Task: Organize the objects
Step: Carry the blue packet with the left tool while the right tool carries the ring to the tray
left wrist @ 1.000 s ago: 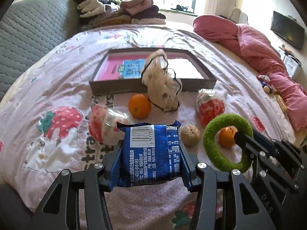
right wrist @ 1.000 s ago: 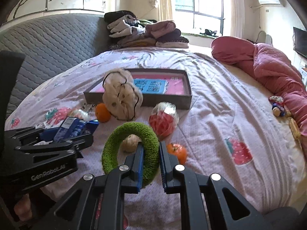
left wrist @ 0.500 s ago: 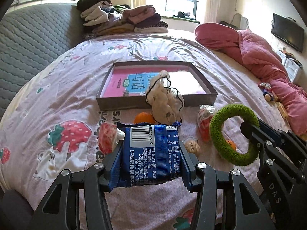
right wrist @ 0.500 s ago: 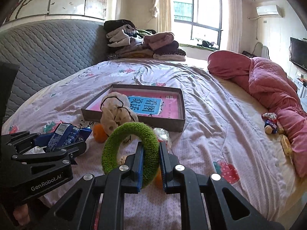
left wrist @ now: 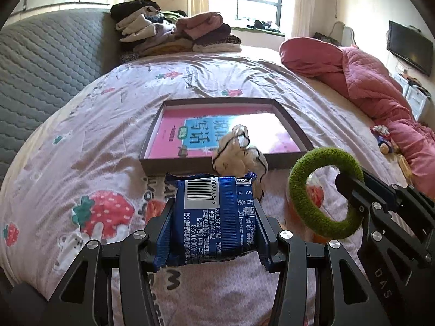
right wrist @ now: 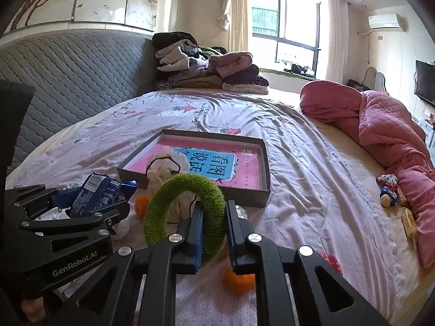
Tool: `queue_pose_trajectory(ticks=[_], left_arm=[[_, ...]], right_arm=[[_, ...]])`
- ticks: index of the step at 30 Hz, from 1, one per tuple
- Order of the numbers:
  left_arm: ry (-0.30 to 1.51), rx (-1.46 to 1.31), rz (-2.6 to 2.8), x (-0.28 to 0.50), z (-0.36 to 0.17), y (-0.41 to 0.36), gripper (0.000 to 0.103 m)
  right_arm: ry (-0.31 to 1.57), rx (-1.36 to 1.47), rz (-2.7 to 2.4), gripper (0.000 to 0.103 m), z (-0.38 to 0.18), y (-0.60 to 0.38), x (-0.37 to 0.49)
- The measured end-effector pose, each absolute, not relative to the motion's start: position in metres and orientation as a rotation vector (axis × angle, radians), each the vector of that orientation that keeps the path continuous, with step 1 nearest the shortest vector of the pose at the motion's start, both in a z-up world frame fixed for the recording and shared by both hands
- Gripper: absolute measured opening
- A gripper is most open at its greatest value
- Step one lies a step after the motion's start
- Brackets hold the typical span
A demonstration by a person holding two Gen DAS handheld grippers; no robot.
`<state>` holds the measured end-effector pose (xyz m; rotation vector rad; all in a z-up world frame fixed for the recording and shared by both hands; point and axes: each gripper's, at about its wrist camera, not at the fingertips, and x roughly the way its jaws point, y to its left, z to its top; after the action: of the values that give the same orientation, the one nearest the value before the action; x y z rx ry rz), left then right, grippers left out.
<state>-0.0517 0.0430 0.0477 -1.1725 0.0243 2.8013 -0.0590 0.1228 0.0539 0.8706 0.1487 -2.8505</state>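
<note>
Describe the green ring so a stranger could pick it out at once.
Start at the shallow grey box holding a pink book in the middle of the bed. Nearer the camera, the right gripper is shut on the green ring, holding it above the bedsheet. It is the only fuzzy green hoop; its neighbours are oranges and wrapped snacks.

Bed [left wrist: 114, 114] w/ grey quilted headboard [right wrist: 68, 81], sunlit window [right wrist: 282, 30], wall AC [right wrist: 384, 21], TV [left wrist: 409, 46] at right.

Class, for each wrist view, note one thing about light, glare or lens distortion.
Left wrist view: window light throws white glare across the pink book in the tray; a dark ring darkens the corners. Right wrist view: the window is washed out, and the fisheye curves the bed.
</note>
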Motion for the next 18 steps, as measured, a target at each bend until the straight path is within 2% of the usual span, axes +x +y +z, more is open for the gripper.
queue_pose_trajectory(ticks=[18], left_arm=[[0.053, -1.112, 2.857, -0.099, 0.06, 0.054, 0.053]], right_arm=[[0.166, 0.803, -2.883, 0.015, 0.075, 0.128, -0.112]])
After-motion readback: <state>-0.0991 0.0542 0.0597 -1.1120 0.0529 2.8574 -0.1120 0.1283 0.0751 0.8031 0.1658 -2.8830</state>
